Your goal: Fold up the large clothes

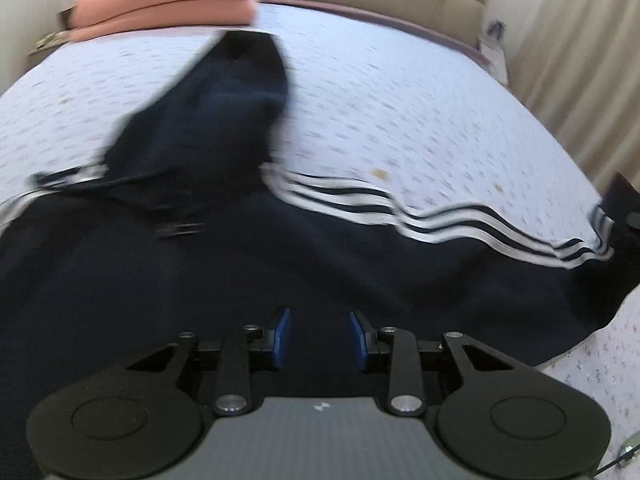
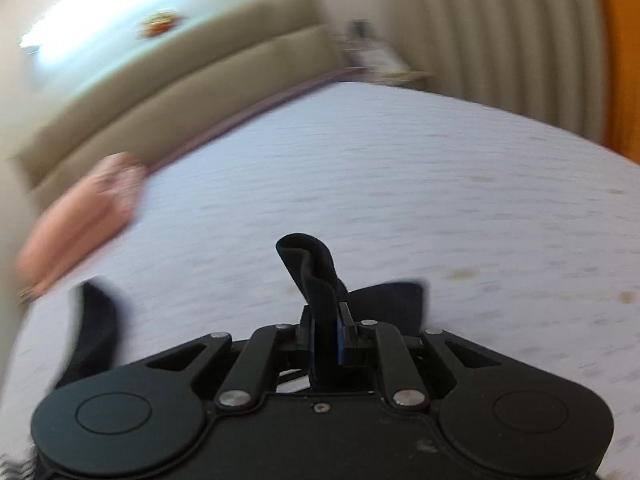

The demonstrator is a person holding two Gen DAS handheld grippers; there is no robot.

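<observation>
Two grippers, one garment. Left gripper (image 1: 318, 334): pads parted, holding nothing, hovering over the navy striped jacket (image 1: 280, 264) spread on the bed (image 1: 400, 112), long axis running left-right. Right gripper (image 2: 326, 338): clamped on a dark jacket edge, so it is the nearer hand for the fold.

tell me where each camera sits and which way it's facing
Left wrist: on the left gripper, fingers apart, low over the dark navy white-striped garment, facing up the pale speckled bedsheet toward the folded pink fabric stack.
Right wrist: on the right gripper, fingers clamped on a dark navy fold of that garment, facing across the bed to the beige headboard.
Shared: sheet, pink stack, headboard, garment.
</observation>
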